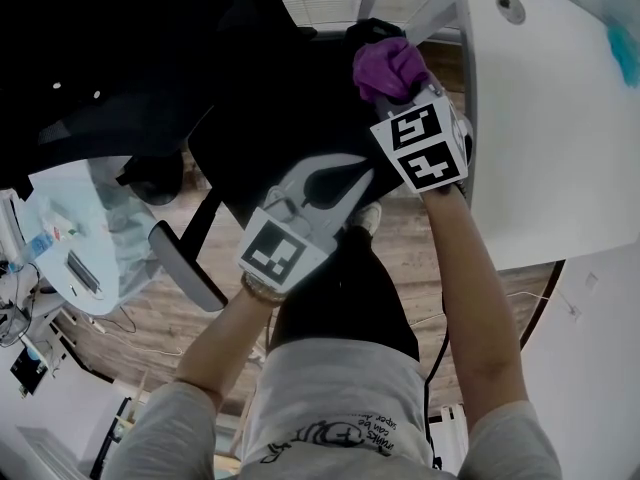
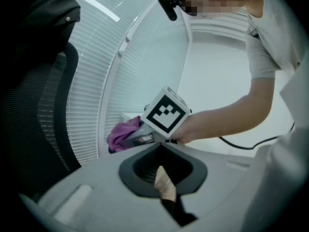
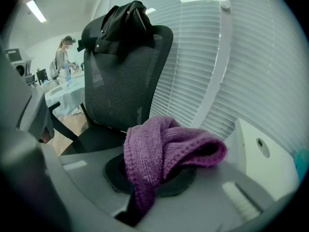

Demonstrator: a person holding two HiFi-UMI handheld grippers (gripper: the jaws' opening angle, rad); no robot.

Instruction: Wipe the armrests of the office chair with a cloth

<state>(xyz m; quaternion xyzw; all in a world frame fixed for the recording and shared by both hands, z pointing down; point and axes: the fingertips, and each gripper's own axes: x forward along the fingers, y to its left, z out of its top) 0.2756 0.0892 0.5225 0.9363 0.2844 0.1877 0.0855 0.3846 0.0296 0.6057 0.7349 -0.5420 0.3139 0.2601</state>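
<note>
the right hand-held gripper [image 3: 145, 197] is clamped on the purple cloth [image 3: 164, 149], which bunches up out of its jaws in a loose, folded lump. in the head view the cloth [image 1: 386, 66] is at the side of the office chair [image 1: 280, 118] that lies just beside the edge of the white surface [image 1: 560, 118]. whether it touches the chair there cannot be told. the opposite armrest [image 1: 185, 266] stands bare. the left hand-held gripper [image 2: 169, 192] has its jaws drawn nearly together with nothing between them, and it hangs above the seat.

the cloth looks light, soft and floppy, a looped microfibre that should drape and drag rather than slide. it seems best pinched deep in a gathered fold, as now, with a pad of loose fabric left ahead of the jaws to press flat along the armrest.
</note>
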